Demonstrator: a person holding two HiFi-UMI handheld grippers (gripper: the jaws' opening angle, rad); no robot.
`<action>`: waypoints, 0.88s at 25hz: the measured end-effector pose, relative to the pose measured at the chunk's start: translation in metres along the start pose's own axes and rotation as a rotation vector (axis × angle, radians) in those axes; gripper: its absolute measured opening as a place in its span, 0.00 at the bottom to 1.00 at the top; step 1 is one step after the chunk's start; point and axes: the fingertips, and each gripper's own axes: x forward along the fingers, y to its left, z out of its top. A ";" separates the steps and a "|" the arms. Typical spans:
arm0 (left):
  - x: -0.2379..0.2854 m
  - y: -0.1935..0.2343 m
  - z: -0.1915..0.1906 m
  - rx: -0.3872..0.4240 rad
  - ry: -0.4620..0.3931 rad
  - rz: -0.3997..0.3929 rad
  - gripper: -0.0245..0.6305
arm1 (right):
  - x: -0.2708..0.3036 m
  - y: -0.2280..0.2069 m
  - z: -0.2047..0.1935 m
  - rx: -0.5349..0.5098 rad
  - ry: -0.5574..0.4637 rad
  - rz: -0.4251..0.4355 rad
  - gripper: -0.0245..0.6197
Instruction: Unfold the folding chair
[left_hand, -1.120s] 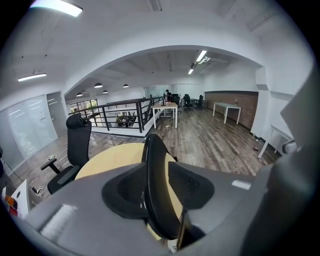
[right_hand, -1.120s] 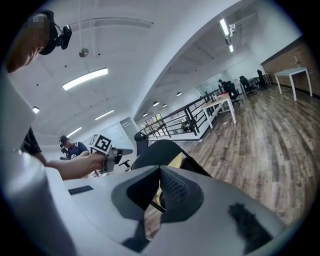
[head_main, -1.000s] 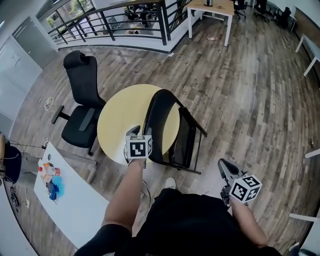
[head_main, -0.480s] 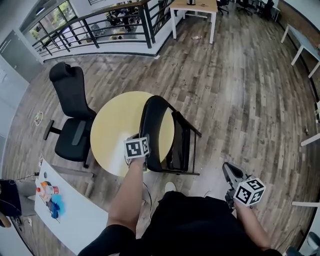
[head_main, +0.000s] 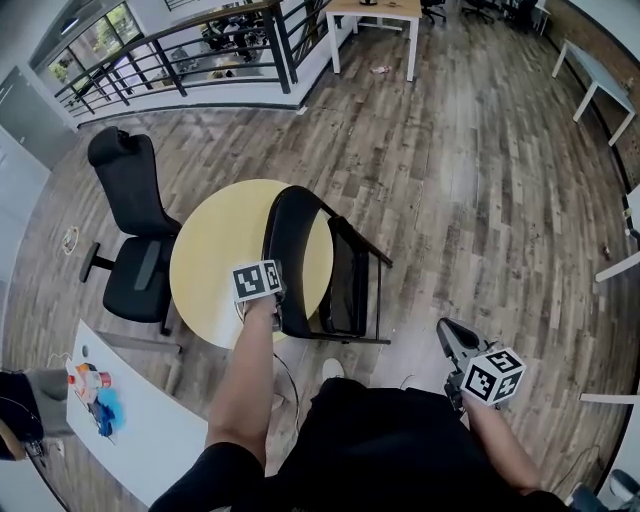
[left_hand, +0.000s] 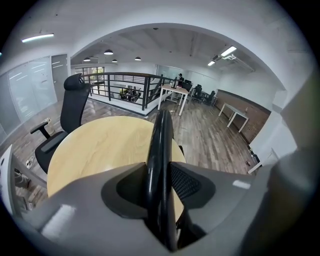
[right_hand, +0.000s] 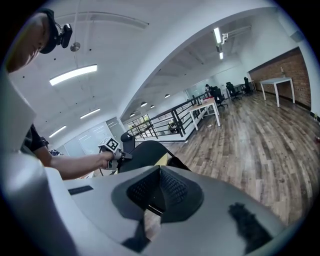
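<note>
Lowered, our left tool (left_hand: 159, 192) has just closed on the folding chair (head_main: 290, 235) backrest; this rim pinch may slip; right tool (right_hand: 159, 189) clenched, empty.

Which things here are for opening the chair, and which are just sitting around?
For the job: folding chair; left gripper, jaws just closing on its back; right gripper, shut, empty.
Just around: round table; office chair; white desk.
</note>
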 end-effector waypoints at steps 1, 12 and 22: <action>0.000 0.000 0.000 -0.003 0.004 0.005 0.28 | -0.001 -0.002 0.000 0.000 -0.001 0.003 0.05; -0.015 -0.045 -0.011 -0.020 0.023 -0.022 0.26 | -0.018 -0.027 -0.004 0.013 0.007 0.040 0.05; -0.029 -0.117 -0.002 0.021 -0.053 0.015 0.26 | -0.050 -0.060 -0.003 0.017 0.008 0.068 0.05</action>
